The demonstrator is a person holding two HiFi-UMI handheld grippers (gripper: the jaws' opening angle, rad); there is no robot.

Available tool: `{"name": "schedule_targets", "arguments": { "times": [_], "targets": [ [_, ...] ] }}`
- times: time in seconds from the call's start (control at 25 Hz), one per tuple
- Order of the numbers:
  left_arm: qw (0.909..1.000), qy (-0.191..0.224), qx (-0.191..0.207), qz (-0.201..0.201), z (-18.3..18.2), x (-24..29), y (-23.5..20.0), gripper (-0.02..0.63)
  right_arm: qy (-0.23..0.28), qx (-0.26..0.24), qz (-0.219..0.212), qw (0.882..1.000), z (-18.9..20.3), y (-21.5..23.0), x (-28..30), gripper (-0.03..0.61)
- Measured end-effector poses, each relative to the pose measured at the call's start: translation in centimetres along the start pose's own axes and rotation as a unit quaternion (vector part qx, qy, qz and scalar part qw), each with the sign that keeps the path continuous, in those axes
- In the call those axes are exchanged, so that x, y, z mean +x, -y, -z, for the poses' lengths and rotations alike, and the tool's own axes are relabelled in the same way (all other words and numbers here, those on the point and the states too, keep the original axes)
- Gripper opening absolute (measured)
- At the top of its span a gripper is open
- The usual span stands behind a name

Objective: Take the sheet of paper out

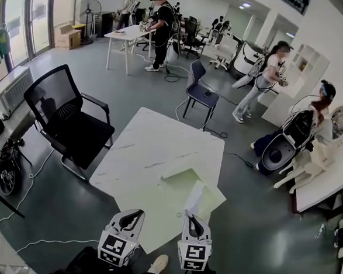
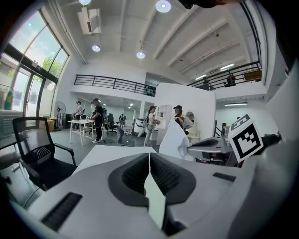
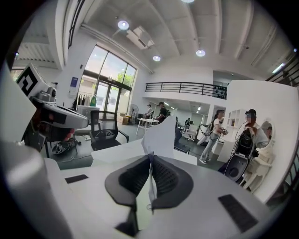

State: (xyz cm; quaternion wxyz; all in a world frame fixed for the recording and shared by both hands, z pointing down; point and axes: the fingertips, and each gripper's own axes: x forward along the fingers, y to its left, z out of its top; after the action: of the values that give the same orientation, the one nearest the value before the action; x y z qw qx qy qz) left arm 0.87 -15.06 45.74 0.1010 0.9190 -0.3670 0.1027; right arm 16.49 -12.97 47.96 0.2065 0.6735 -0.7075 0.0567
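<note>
Since the right claw point(image 3: 150, 164) is clenched on the sheet of paper point(image 1: 194, 198), upright over the green folder point(image 1: 170, 192) on the surface point(image 1: 153, 141), pull straight, slow. The left claw point(image 2: 148, 162) pinches what looks like the folder's edge; anchor it.

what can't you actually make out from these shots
- print on the sheet of paper: too small in the head view, and the right gripper view shows it edge-on
- near edge of the pale green folder: head view, covered by the left gripper
</note>
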Motion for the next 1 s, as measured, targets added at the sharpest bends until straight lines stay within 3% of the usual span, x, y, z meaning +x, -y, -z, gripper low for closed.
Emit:
{"name": "schedule_targets", "arguments": {
  "times": [0.48,1.0],
  "targets": [
    [0.9972,0.017,0.039,0.061,-0.8,-2.0,1.9,0.028,0.049,0.024,0.065,0.996,-1.1,-0.2,-5.8,0.034],
    [0.9864,0.010,0.070,0.148,-0.4,-3.0,4.9,0.028,0.048,0.048,0.141,0.988,0.0,-1.6,-11.5,0.034]
  ]
}}
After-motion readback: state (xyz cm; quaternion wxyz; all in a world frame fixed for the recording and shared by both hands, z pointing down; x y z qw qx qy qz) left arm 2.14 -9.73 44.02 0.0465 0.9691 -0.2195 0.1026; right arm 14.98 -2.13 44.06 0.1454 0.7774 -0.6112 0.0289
